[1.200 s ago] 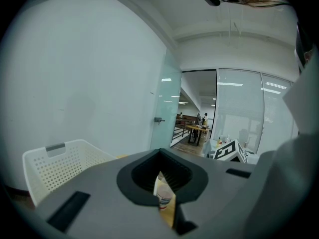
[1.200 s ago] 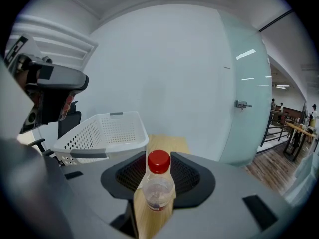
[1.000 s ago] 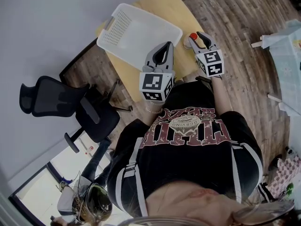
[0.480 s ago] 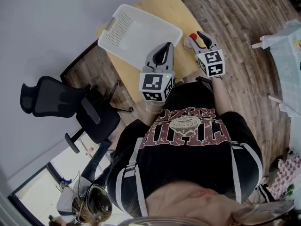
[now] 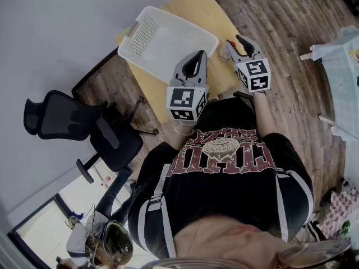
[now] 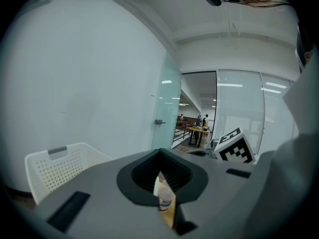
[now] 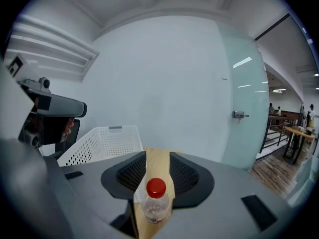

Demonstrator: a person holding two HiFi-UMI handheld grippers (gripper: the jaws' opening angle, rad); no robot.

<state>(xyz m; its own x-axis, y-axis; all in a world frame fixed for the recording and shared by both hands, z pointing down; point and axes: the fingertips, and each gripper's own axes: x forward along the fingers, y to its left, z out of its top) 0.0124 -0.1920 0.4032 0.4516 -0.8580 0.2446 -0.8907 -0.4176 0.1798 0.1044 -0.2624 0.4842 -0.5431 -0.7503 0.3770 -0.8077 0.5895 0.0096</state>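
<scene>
Bottle, clear with a red cap, stands upright on the pale wooden table, near the table's edge on the person's side. It sits right in the throat of the right gripper. That claw is released: its two jaws stand apart, one on each side of the bottle, and neither pad visibly presses the plastic. In the right gripper view, the white perforated basket lies at ten o'clock from the bottle, near it on the same table.

In the head view, the left gripper hangs at about eight o'clock of the right one, over the table's near edge. Its claw is clenched on nothing, leaving only a thin slit through which a sliver of table shows.

To handle this well, I judge that the right jaws should sit level and centred on the bottle's body, below the cap. Thin plastic gives, and a hold high up or off-centre could tip it. A gentle, even squeeze suits it. The left gripper is best held clear of the basket's rim.
</scene>
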